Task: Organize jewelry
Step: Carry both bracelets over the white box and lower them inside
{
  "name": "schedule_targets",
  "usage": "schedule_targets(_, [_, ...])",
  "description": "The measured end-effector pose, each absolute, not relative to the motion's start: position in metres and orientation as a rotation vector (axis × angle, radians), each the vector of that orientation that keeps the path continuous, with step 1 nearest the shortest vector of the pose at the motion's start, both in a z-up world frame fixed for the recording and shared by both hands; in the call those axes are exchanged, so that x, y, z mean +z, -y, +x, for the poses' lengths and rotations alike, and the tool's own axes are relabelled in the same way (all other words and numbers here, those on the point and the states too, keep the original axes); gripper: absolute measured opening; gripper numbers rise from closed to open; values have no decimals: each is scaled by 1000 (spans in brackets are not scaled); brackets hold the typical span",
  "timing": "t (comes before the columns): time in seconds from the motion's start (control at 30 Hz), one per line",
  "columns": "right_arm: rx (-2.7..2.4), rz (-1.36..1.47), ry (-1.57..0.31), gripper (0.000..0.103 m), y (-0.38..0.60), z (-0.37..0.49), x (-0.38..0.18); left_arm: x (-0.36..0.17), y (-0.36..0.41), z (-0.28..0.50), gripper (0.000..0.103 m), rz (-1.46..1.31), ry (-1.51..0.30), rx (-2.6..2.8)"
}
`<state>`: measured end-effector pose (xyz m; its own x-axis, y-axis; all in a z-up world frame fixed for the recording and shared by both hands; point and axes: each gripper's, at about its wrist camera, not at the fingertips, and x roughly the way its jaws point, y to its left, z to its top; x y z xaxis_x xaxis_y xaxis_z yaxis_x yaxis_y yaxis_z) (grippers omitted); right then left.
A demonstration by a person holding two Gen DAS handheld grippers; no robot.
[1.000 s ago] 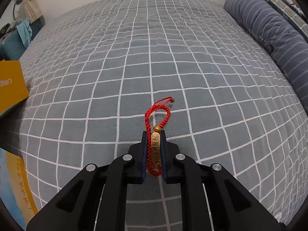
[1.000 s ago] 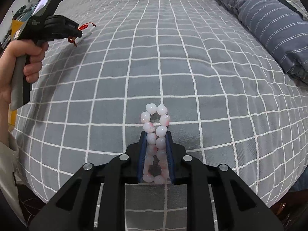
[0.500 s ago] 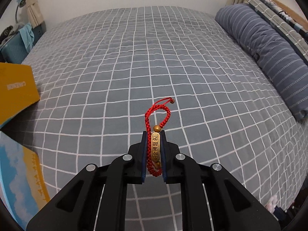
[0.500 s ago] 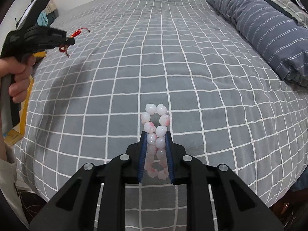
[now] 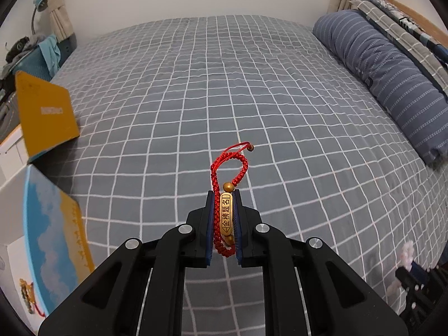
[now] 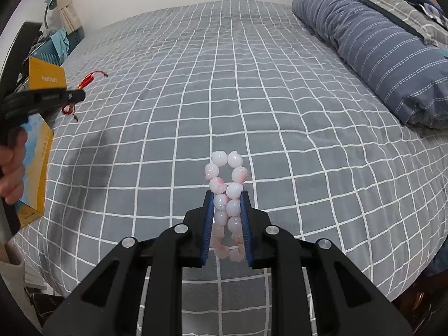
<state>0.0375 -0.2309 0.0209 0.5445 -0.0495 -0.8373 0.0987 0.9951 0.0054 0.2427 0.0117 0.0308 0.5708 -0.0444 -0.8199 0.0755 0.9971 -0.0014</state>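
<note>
My left gripper (image 5: pixel 223 196) is shut on a red braided cord bracelet (image 5: pixel 227 184) with a gold engraved bar and small gold beads; its loop sticks out past the fingertips, above the grey checked bed (image 5: pixel 224 98). My right gripper (image 6: pixel 226 196) is shut on a bracelet of pale pink beads (image 6: pixel 226 184), whose far end also pokes out beyond the pads. In the right wrist view the left gripper (image 6: pixel 79 95) appears at the far left with the red bracelet (image 6: pixel 91 79), held by a hand (image 6: pixel 11 173). The right gripper (image 5: pixel 407 263) with pink beads shows at the lower right of the left wrist view.
An open yellow and blue box (image 5: pixel 42 218) with its raised yellow lid (image 5: pixel 44 114) stands off the bed's left edge. A striped blue pillow (image 5: pixel 386 75) lies along the right side, and a folded checked blanket (image 5: pixel 397 28) behind it. Clutter and a lamp (image 5: pixel 37 8) sit at the far left.
The left gripper has risen and drawn back toward the box at the left, keeping the red bracelet; more of the box shows. The right gripper lifted slightly with the pink beads.
</note>
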Motion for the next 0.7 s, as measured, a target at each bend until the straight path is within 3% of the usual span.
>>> schedule_targets(0.7, [-31, 29, -934, 18, 186, 36, 52, 67, -52, 141, 11, 28, -887, -71])
